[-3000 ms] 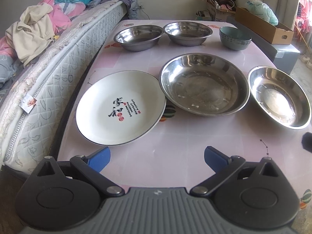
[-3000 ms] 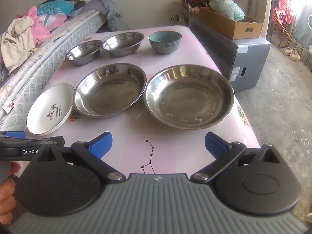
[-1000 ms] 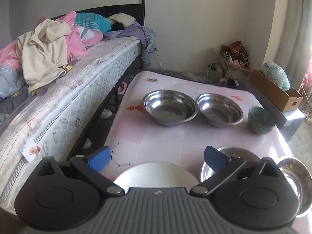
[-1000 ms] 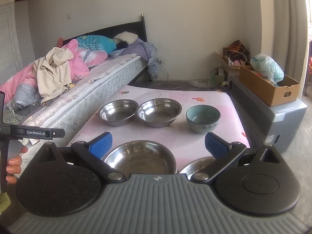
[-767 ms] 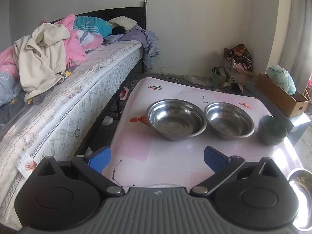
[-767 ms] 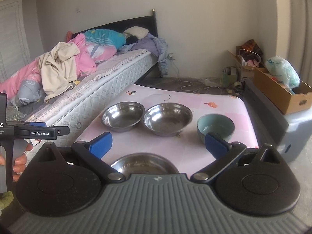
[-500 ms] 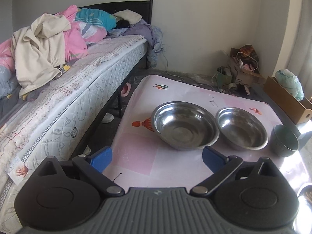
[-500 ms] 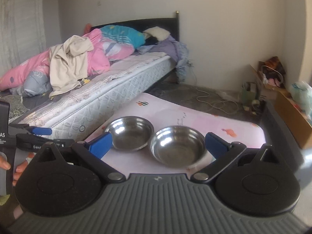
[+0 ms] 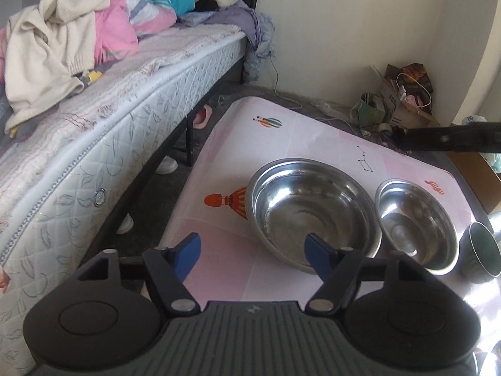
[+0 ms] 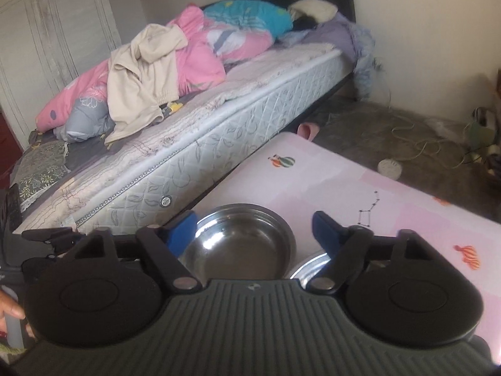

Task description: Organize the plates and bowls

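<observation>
Two steel bowls stand side by side on the pink table cover (image 9: 281, 138): the left steel bowl (image 9: 310, 210) (image 10: 241, 244) and the right steel bowl (image 9: 416, 219), whose rim (image 10: 310, 264) just shows in the right wrist view. A teal bowl (image 9: 480, 253) sits at the right edge. My left gripper (image 9: 252, 252) hovers at the left bowl's near rim with its jaws closing; its right finger overlaps the rim and the pads press on nothing. My right gripper (image 10: 255, 230) is over the same bowl, jaws closing, with the bowl showing between its fingers, ungripped.
A bed (image 9: 109, 131) piled with clothes runs along the table's left edge (image 9: 194, 185), with a narrow floor gap and slippers between. Boxes and clutter (image 9: 404, 94) fill the far right corner. A person's hand (image 10: 9, 310) holds the left gripper's handle.
Both grippers have moved forward over the table; the white plate and large steel plates have dropped out of view. The right one has swung left toward the bed. Both pairs of jaws have narrowed.
</observation>
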Demonstrator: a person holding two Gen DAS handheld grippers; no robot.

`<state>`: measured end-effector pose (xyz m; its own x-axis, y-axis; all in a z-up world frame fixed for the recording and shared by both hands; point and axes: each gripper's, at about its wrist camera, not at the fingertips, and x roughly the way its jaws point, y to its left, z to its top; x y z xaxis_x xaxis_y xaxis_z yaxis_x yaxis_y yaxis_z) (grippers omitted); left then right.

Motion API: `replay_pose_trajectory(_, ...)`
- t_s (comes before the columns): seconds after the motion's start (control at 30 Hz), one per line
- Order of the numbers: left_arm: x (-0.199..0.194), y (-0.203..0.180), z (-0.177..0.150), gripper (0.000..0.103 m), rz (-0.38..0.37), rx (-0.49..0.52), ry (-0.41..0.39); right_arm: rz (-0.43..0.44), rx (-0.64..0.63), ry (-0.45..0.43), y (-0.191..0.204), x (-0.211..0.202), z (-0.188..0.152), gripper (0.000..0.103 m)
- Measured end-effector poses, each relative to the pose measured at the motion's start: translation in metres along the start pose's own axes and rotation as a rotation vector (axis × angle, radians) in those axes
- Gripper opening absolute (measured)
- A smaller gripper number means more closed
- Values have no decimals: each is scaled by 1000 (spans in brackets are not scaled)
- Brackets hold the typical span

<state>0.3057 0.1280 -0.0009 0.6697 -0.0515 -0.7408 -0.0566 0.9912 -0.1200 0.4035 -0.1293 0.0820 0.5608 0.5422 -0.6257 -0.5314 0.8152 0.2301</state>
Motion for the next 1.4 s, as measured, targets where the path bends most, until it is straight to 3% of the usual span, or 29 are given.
replay_pose_trajectory(0.13, 18, 1, 7, 59, 17, -17, 46, 5, 55, 77, -18, 54, 1, 53)
replay_pose_trajectory(0.33, 37, -1, 13, 43, -2, -13, 100, -7, 100, 189, -32, 110, -10, 36)
replay_pose_trajectory(0.67, 59, -1, 12, 25, -51, -54, 171, -23, 86, 246, -35, 138, -17, 20)
replay_pose_trajectory(0.97, 65, 0, 14, 20, -54, -76, 189, -28, 93, 263, -39, 151, -19, 11)
replay_pose_trajectory(1.2, 64, 9, 14, 17, -8, -111, 164, -16, 95, 254, -35, 154, -17, 10)
replay_pose_trajectory(1.4, 65, 20, 16, 17, -21, -151, 190, -4, 82, 257, -27, 155, -17, 9)
